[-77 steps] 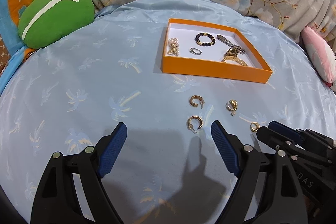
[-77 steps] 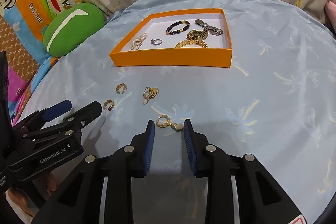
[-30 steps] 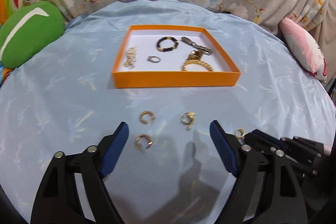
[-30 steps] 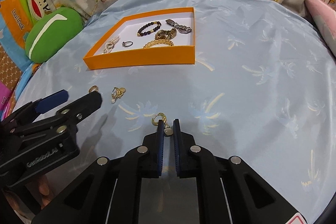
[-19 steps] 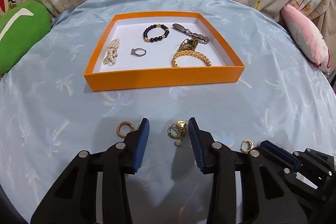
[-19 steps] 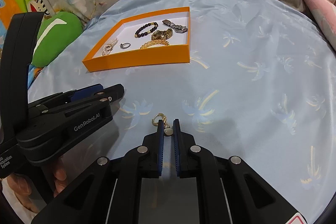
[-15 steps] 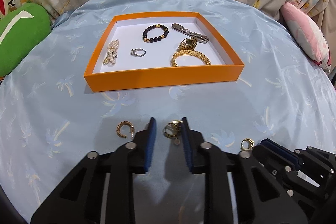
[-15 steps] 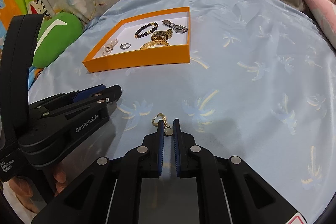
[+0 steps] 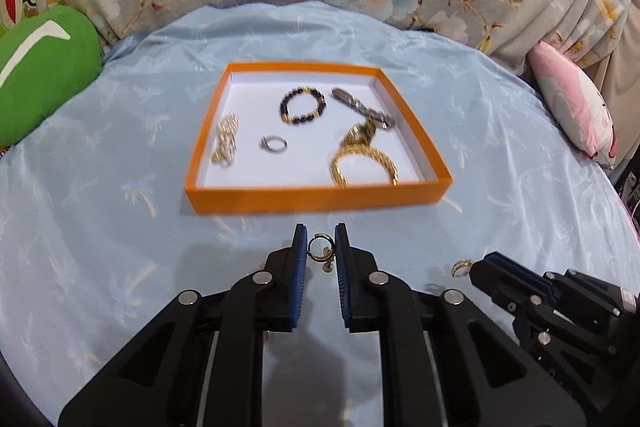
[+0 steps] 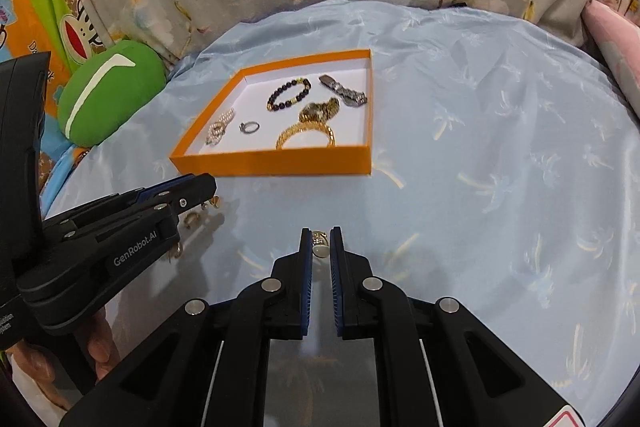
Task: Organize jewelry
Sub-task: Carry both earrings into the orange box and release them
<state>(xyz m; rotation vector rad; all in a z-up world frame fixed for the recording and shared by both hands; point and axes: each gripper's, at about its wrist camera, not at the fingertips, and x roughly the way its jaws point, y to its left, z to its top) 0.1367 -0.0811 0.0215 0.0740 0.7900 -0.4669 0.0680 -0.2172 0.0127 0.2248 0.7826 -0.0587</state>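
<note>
Blue cloth (image 9: pixel 100 227); earring (image 9: pixel 319 248) btwn left claw (image 9: pixel 320 243) pads

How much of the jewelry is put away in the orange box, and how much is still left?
Done: the orange box already holds a black bead bracelet, a gold bangle, a silver ring and more. In hand: the left hand-held gripper has just closed on a gold earring, and the right hand-held gripper pinches another earring. Left: two loose earrings wait on the blue cloth.
</note>
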